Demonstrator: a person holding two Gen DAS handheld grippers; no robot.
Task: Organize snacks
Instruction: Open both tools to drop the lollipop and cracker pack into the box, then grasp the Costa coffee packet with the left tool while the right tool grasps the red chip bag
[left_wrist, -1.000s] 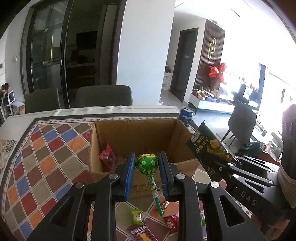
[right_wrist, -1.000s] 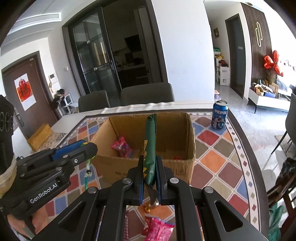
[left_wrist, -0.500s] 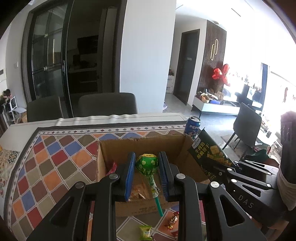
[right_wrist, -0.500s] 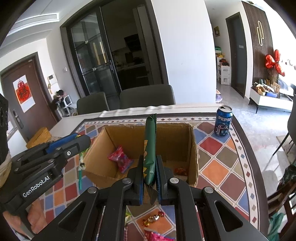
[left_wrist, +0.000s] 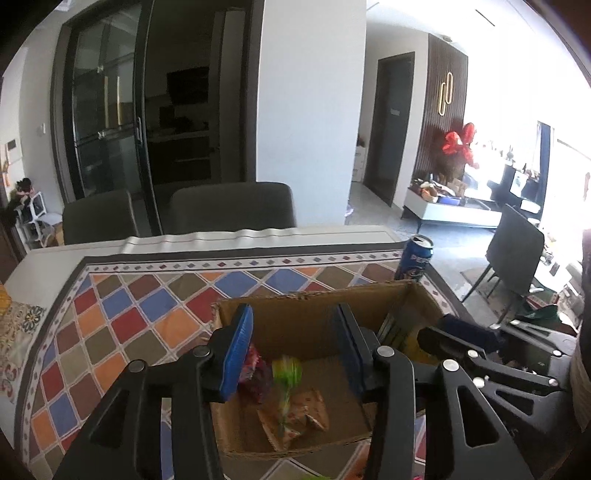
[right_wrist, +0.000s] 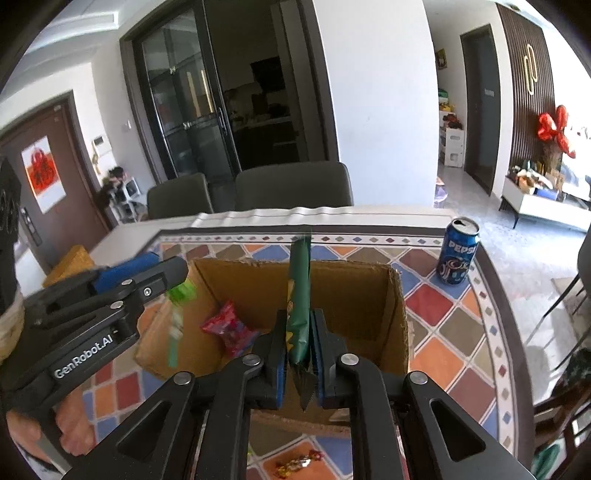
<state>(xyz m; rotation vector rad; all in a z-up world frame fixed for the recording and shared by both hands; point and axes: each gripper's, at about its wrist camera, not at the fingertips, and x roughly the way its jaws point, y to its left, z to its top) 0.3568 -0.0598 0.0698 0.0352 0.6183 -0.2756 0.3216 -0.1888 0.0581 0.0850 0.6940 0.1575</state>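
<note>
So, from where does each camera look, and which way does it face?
Left wrist: sits on the left gripper, looking forward and down into the box; its jaws are opening, the lollipop falling free; the right gripper shows at right.
Right wrist: sits on the right gripper, facing the same box; its jaws are opening around the green packet; the left gripper and a hand show at left.
Shared: box, can, chairs.

"PEPSI" on can; "GenRobot.AI" on left tool.
</note>
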